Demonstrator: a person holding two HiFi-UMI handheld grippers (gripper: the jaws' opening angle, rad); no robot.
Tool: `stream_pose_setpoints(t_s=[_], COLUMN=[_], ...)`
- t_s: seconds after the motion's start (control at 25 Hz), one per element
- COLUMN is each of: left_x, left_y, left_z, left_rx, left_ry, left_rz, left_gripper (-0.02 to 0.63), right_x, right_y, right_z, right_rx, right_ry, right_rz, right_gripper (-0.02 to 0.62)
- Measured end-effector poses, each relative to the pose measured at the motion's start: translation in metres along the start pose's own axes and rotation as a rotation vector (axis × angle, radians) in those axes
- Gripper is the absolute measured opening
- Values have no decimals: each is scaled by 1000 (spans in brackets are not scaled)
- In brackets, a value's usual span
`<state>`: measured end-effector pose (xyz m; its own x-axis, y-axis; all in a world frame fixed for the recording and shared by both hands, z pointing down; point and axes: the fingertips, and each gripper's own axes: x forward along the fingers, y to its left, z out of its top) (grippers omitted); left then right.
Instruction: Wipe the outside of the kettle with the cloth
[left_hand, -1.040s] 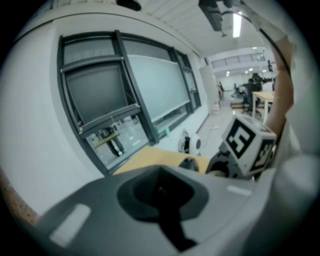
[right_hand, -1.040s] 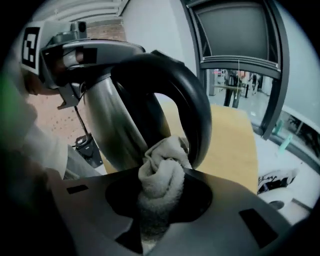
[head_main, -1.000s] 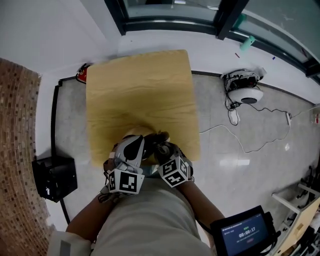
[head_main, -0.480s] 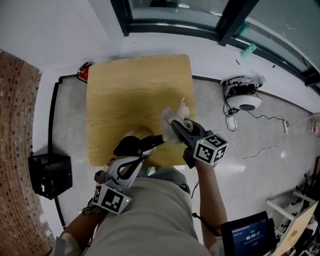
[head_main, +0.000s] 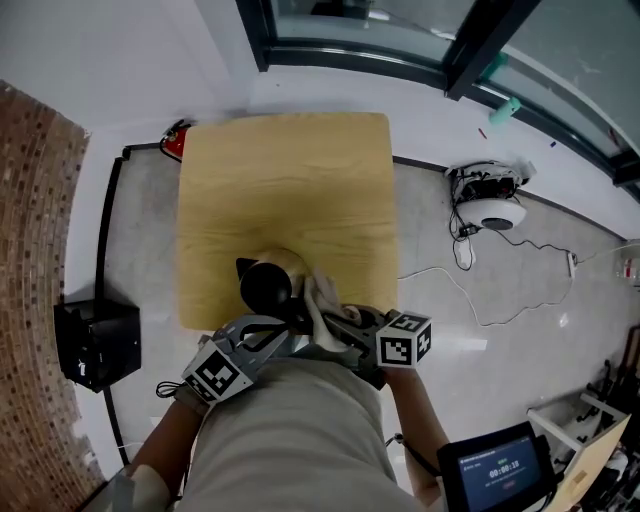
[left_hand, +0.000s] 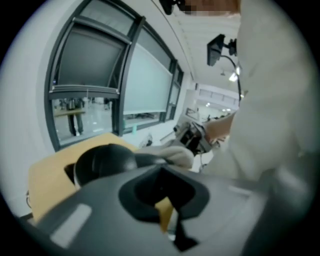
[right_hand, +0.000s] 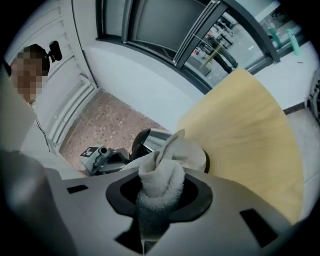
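A steel kettle (head_main: 268, 281) with a black lid stands near the front edge of the wooden table (head_main: 285, 180). My left gripper (head_main: 281, 322) reaches in from below and looks shut on the kettle's black handle (left_hand: 146, 159), though its body hides the jaws. My right gripper (head_main: 336, 318) is shut on a bunched white cloth (head_main: 321, 293), which presses against the kettle's right side. In the right gripper view the cloth (right_hand: 165, 162) rises out of the jaws in front of the kettle (right_hand: 148, 140). The left gripper view shows the lid (left_hand: 104, 162) and the cloth (left_hand: 175, 153) beyond it.
A black box (head_main: 95, 340) sits on the floor left of the table, by a brick wall. A red object (head_main: 176, 138) lies at the table's far left corner. A white device (head_main: 490, 205) with cables lies on the floor to the right. A screen (head_main: 497, 467) shows at bottom right.
The right gripper has swung the cloth from over the table's right part down against the kettle's right side. The kettle's lid is now uncovered; the left gripper stays at the handle.
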<state>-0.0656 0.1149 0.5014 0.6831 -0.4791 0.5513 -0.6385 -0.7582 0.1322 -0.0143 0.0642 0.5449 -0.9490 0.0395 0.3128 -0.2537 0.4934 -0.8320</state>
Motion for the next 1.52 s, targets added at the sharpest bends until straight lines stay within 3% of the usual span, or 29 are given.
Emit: stream_pose_setpoints(t_s=[0.04, 0.12, 0.2, 0.24, 0.28, 0.36, 0.48, 0.52, 0.6, 0.68, 0.72, 0.76, 0.88, 0.92, 0.96, 1.04, 1.12, 1.16, 1.24, 1.28, 1.32, 1.36, 1.44, 1.48, 1.52], left_x=[-4, -26, -49, -51, -44, -18, 4, 6, 7, 6, 5, 6, 11, 12, 12, 10, 7, 8, 10, 11, 12, 12, 12, 10, 10], left_y=[0, 7, 34, 53, 71, 95, 106, 105, 104, 103, 102, 101, 98, 98, 98, 99, 97, 97, 96, 95, 93, 92, 94, 95, 95], left_z=[10, 46, 77, 83, 83, 74, 71, 72, 74, 75, 75, 75, 74, 73, 72, 71, 68, 66, 61, 61, 62, 64, 63, 62, 61], left_rx=[10, -49, -170, -181, -160, -80, 40, 55, 69, 70, 68, 71, 78, 85, 97, 102, 83, 97, 165, 186, 191, 188, 194, 202, 206], left_ry=[-29, -189, -322, -339, -321, -206, -99, -90, -86, -84, -86, -84, -48, -37, -30, -40, -51, -37, 16, 30, 30, 26, 24, 26, 29], left_rz=[-17, -14, 51, 90, 117, 145, 181, 191, 219, 240, 242, 242, 222, 221, 225, 230, 229, 242, 283, 288, 284, 284, 306, 319, 324], left_gripper=[1, 2, 0, 0, 0, -6, -2, -2, -2, -2, -2, -2, -2, -2, -2, -2, -2, -2, -2, -2, -2, -2, -2, -2, -2], right_x=[-1, -3, -1, 2, 9, 32, 66, 72, 75, 73, 74, 77, 87, 82, 73, 49, 40, 44, 56, 59, 56, 49, 37, 38, 43], right_y=[1, 6, 29, 40, 43, 14, -58, -58, -13, 43, 52, 41, -44, -49, -32, 24, 30, 5, -65, -84, -78, -49, 19, 27, 8], right_z=[-10, -15, 4, 18, 30, 31, -13, -24, -24, -6, -3, -9, -56, -53, -32, 31, 65, 62, 35, 24, 26, 41, 78, 83, 77], right_rx=[22, 15, -81, -135, -179, -236, -275, -315, -389, -392, -373, -350, -216, -182, -191, -282, -305, -272, -127, -88, -116, -190, -309, -319, -286], right_ry=[-12, -43, -102, -134, -147, -80, 216, 300, 321, 172, 119, 122, 299, 286, 204, -69, -229, -227, -109, -43, -33, -99, -322, -385, -395], right_rz=[-12, -13, 67, 111, 129, 45, -231, -262, -160, 30, 70, 47, -224, -257, -236, -130, -143, -204, -340, -387, -394, -347, -177, -157, -204], right_gripper=[106, 106, 106, 106, 106, 106, 106, 106, 106, 104, 104, 104, 104, 104, 104, 104, 104, 104, 104, 104, 104, 101, 103, 103, 103])
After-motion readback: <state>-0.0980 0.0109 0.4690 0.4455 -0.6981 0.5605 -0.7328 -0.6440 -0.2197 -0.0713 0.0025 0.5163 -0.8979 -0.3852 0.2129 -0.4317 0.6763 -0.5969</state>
